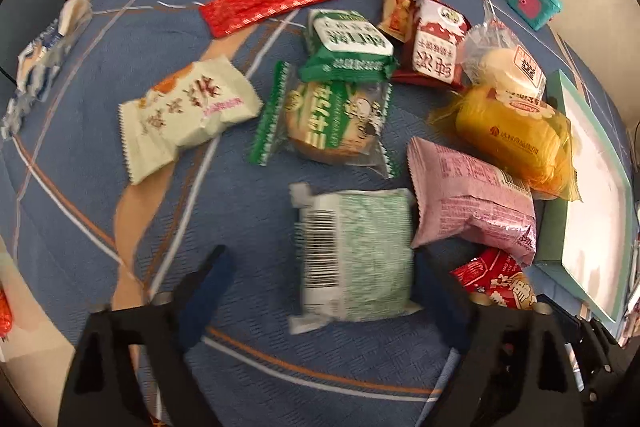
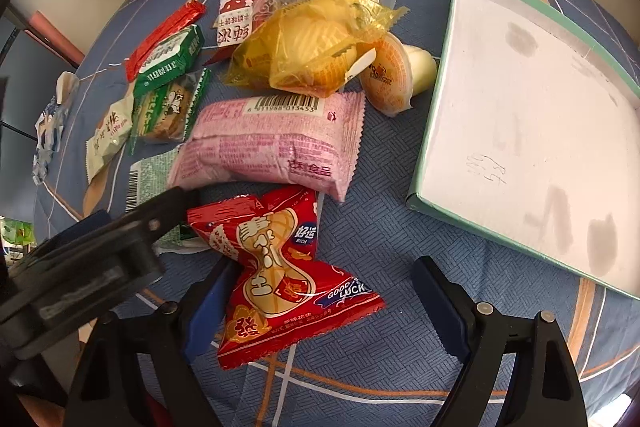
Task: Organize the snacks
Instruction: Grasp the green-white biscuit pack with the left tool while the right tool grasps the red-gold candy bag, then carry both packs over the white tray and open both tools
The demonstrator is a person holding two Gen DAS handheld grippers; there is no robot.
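Left of the teal-rimmed white tray [image 2: 440, 131], the left gripper [image 1: 320, 267] straddles a pale green barcoded wrapper [image 1: 356, 255], jaws open, packet's long axis running away from them. Nearer the tray, the right gripper [image 2: 324, 291] stands open around a red crinkled peanut packet [image 2: 280, 275].

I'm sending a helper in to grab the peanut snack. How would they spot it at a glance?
Start at the shallow white tray with the teal rim on the blue tablecloth. Just off its near corner sits a puffy pink packet, and directly in front lies the red peanut packet, between the right gripper fingers. Only it shows a cartoon peanut and "GOOD LUCK".
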